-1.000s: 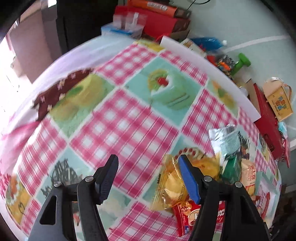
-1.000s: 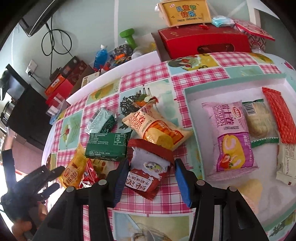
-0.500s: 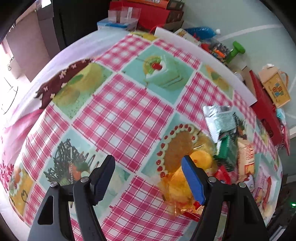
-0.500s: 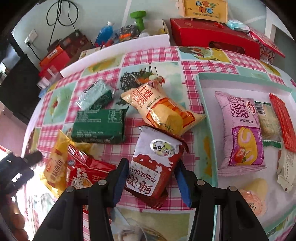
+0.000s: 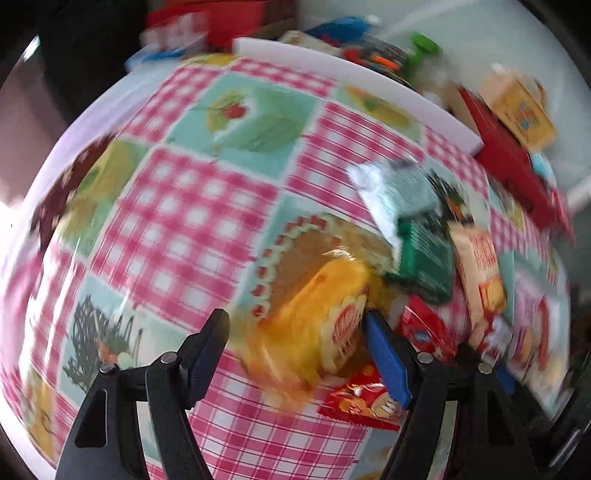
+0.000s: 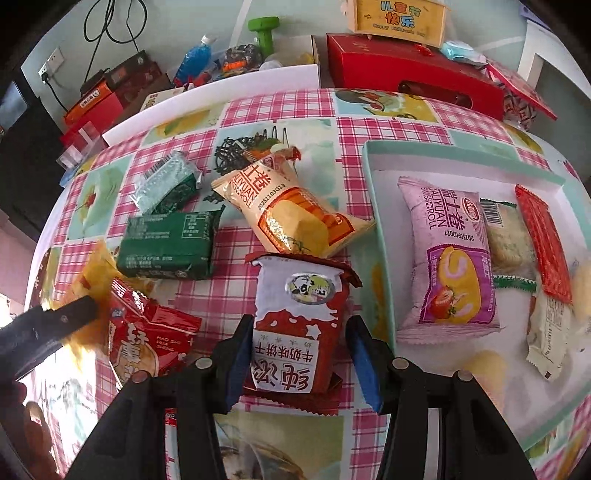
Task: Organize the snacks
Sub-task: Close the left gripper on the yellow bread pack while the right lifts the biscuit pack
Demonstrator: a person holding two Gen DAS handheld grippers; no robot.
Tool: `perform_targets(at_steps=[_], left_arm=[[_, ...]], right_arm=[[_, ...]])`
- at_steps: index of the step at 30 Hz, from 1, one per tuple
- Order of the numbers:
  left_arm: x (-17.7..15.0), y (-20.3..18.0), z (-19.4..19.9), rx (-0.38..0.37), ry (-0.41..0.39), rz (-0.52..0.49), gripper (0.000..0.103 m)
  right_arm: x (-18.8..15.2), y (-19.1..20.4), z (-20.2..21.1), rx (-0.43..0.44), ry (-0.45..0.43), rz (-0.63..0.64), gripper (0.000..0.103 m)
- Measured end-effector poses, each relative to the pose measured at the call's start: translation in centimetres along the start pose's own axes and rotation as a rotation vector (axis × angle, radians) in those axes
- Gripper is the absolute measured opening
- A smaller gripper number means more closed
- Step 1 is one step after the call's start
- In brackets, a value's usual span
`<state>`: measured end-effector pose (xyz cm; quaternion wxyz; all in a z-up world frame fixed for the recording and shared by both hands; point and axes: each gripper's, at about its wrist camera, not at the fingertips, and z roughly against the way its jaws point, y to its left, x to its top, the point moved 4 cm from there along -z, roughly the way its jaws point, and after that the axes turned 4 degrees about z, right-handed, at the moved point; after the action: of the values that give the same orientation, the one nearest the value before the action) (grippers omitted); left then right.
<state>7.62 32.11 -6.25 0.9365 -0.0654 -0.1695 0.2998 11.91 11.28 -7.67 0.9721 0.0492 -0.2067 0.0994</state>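
Note:
In the right wrist view my right gripper [image 6: 301, 343] is open, its fingers on either side of the lower half of a brown-and-white biscuit packet [image 6: 299, 314] lying on the checked tablecloth. To its right sits a white tray with a teal rim [image 6: 369, 192] holding a pink roll packet [image 6: 450, 258] and several others. An orange roll packet [image 6: 295, 210], a green packet [image 6: 170, 243], a silver-green packet [image 6: 166, 181] and a red packet [image 6: 147, 332] lie loose. The blurred left wrist view shows my left gripper [image 5: 295, 332] open around a yellow packet [image 5: 314, 325].
Beyond the table's far edge are a white board [image 6: 221, 96], red boxes [image 6: 413, 74], a yellow box [image 6: 399, 18], a green dumbbell [image 6: 264, 33] and a blue bottle [image 6: 192, 59]. Bare tablecloth [image 5: 177, 206] stretches left of the snack pile.
My left gripper swung right onto the pile, so the yellow packet now sits between its fingers. My right gripper came closer to the brown-and-white packet, which now lies between its fingers.

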Motion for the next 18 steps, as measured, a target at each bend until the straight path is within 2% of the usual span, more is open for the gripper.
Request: perform_targets(at_steps=[4, 6, 11, 15, 18], left_arm=[[0.3, 2.1, 0.0, 0.083, -0.011, 0.063, 0.075], [0.3, 2.1, -0.2, 0.059, 0.0, 0.068, 0.075], [0.7, 0.0, 0.1, 0.021, -0.014, -0.012, 0.075], [0.9, -0.1, 0.2, 0.004, -0.013, -0.002, 0.075], [0.7, 0.4, 1.3, -0.058, -0.019, 0.036, 0.075]], right_arm=[[-0.1, 0.4, 0.0, -0.011, 0.001, 0.013, 0.054], [-0.1, 0.5, 0.0, -0.012, 0.0, 0.021, 0.053], [-0.2, 0.7, 0.1, -0.012, -0.005, 0.029, 0.044], [-0.3, 0.6, 0.1, -0.012, -0.006, 0.034, 0.044], [-0.3, 0.6, 0.1, -0.009, -0.003, 0.033, 0.044]])
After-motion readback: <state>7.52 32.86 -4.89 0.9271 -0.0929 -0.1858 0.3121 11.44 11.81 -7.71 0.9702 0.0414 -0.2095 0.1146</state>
